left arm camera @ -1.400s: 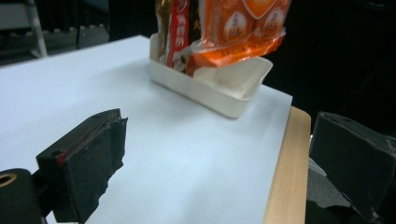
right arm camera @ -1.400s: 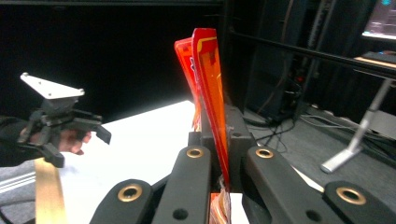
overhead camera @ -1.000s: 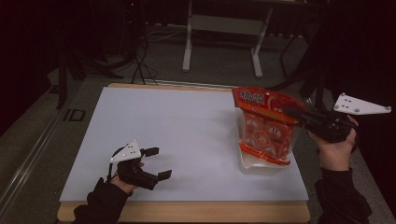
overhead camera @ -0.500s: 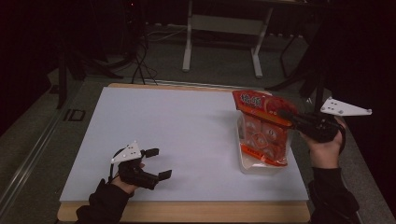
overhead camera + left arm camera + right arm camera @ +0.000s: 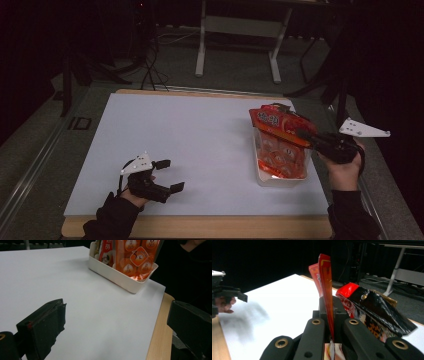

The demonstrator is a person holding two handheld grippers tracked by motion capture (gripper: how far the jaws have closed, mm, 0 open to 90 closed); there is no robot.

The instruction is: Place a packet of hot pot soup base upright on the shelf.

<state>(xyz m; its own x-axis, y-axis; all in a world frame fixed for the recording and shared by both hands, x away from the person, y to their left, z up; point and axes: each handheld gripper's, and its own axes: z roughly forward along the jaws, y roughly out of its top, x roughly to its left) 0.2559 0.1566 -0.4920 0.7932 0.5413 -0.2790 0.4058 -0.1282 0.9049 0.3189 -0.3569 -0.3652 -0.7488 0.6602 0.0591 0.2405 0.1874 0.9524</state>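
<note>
Since a second ago my right tongs (image 5: 306, 136) have come down and leftward with the orange bag (image 5: 280, 145), and its lower end now sits inside the white tray (image 5: 260, 175) instead of hanging above it. My left tongs (image 5: 167, 175) have stayed where they were, at the near left of the bench (image 5: 190, 135).

My right tongs are clamped on the bag's edge: in the right gripper view the thin orange seam (image 5: 325, 290) stands pinched between the two black jaws. A second pack (image 5: 372, 308), dark with a red end, lies just beside them on the right.

The tray stands at the near right of the bench, close to its front edge. In the left gripper view the tray (image 5: 117, 277) holds the bag (image 5: 136, 257) upright at its near end, its printed clock badge facing out, with another red and white packet (image 5: 106, 251) just behind it.

My left tongs are spread wide with nothing between them, low over the white top.
</note>
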